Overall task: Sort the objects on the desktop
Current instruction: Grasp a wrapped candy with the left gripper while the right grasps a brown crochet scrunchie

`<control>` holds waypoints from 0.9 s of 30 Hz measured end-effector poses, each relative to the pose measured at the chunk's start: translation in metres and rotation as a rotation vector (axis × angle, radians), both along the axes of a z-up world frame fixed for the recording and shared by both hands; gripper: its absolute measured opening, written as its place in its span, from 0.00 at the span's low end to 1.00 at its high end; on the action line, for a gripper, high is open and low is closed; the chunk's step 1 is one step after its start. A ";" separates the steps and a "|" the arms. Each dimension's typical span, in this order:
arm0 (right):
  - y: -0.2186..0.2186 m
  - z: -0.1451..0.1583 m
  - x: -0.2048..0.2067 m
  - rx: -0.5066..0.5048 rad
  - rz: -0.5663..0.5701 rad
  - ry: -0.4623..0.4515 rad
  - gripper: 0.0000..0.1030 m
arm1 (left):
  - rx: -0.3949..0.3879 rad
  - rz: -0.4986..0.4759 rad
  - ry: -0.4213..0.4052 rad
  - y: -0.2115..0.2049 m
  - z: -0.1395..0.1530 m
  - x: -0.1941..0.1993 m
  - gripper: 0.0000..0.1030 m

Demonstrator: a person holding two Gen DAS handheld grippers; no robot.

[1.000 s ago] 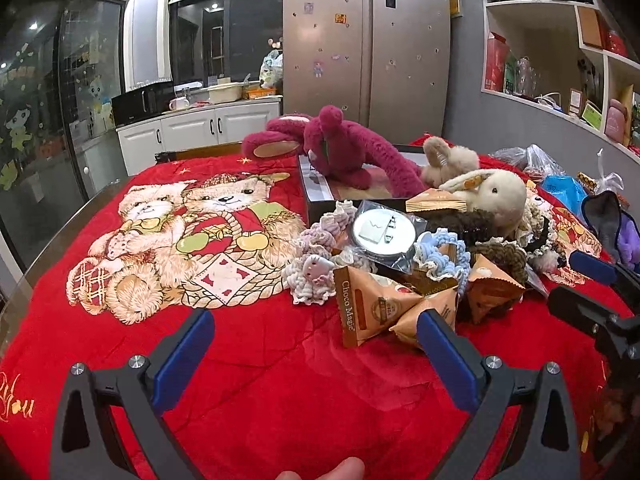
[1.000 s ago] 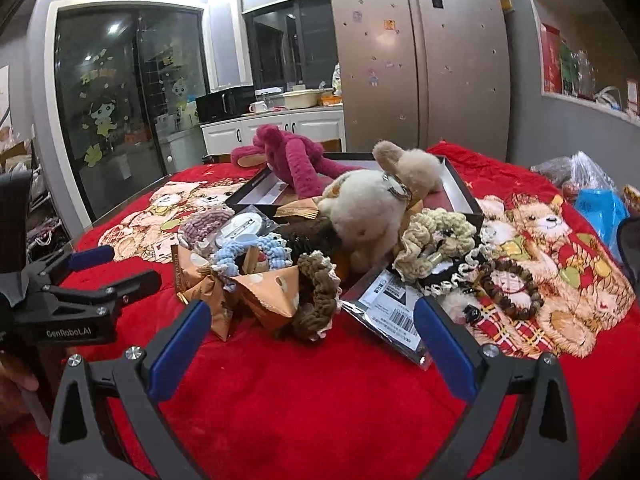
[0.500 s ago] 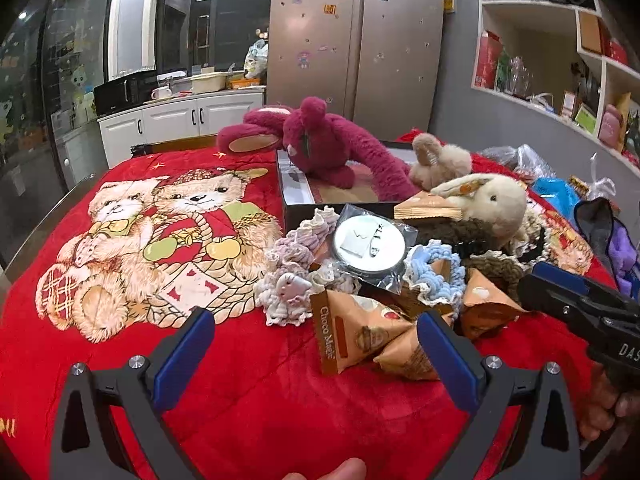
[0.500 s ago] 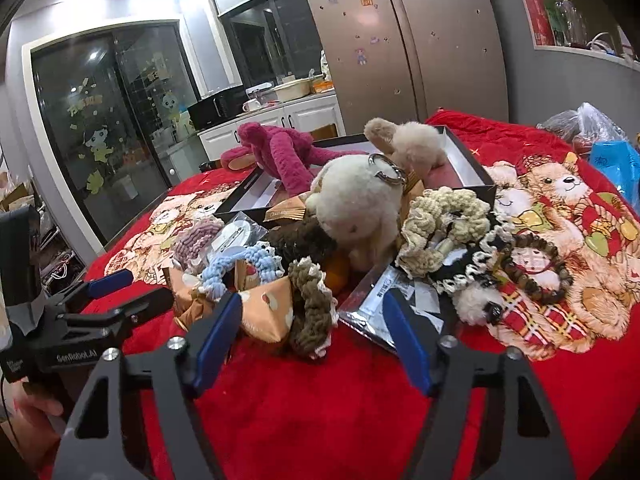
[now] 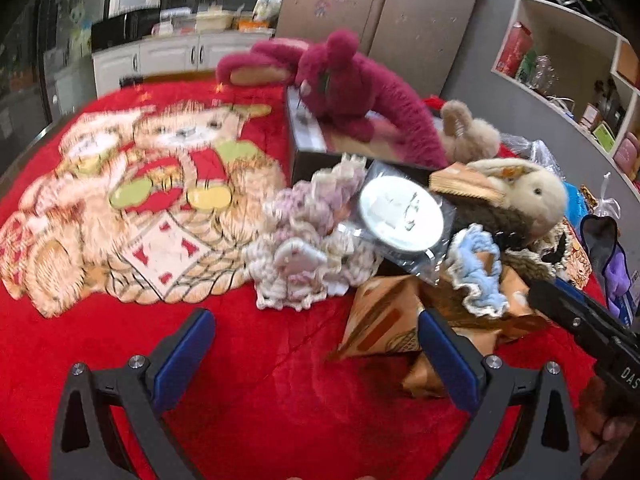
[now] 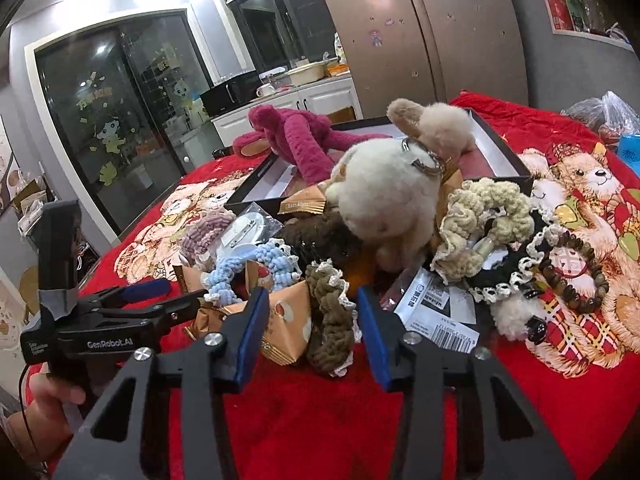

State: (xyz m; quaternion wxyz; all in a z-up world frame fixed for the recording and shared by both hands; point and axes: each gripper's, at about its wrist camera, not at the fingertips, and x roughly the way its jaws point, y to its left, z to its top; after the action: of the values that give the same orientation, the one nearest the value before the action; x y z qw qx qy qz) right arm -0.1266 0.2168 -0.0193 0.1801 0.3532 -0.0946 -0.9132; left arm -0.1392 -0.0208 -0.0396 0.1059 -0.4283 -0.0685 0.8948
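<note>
A heap of small objects lies on the red blanket: orange snack packets [image 5: 384, 316] [image 6: 280, 320], a blue scrunchie [image 5: 476, 276] [image 6: 256, 264], a brown scrunchie [image 6: 332, 320], a pink-white scrunchie [image 5: 304, 240], a round tin in plastic [image 5: 400, 212], a cream plush [image 6: 384, 200] and a magenta plush [image 5: 344, 84] in a black box [image 6: 500, 156]. My left gripper [image 5: 316, 352] is open, just short of the packets. My right gripper [image 6: 310, 320] is open but narrowed, its jaws on either side of the brown scrunchie and a packet.
A beige scrunchie [image 6: 480, 216], a black lace scrunchie [image 6: 504, 276], a wooden bead bracelet [image 6: 576, 272] and a barcode bag [image 6: 436, 312] lie right of the heap. Bare red blanket [image 5: 120, 320] with a bear print spreads to the left. Shelves [image 5: 580, 80] stand at the right.
Both grippers moved in toward the heap. My right gripper's jaws narrowed from wide open and now flank the brown scrunchie. My left gripper stays wide open.
</note>
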 end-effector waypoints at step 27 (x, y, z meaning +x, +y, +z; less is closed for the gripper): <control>-0.002 0.007 0.031 -0.008 0.039 0.057 0.11 | -0.047 -0.056 0.023 0.018 0.001 0.013 0.43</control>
State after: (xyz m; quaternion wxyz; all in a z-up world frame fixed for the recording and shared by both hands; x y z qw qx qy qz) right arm -0.0955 0.2145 -0.0121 0.2018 0.3281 -0.0863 -0.9188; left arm -0.1266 -0.0024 -0.0388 0.1215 -0.4220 -0.0344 0.8977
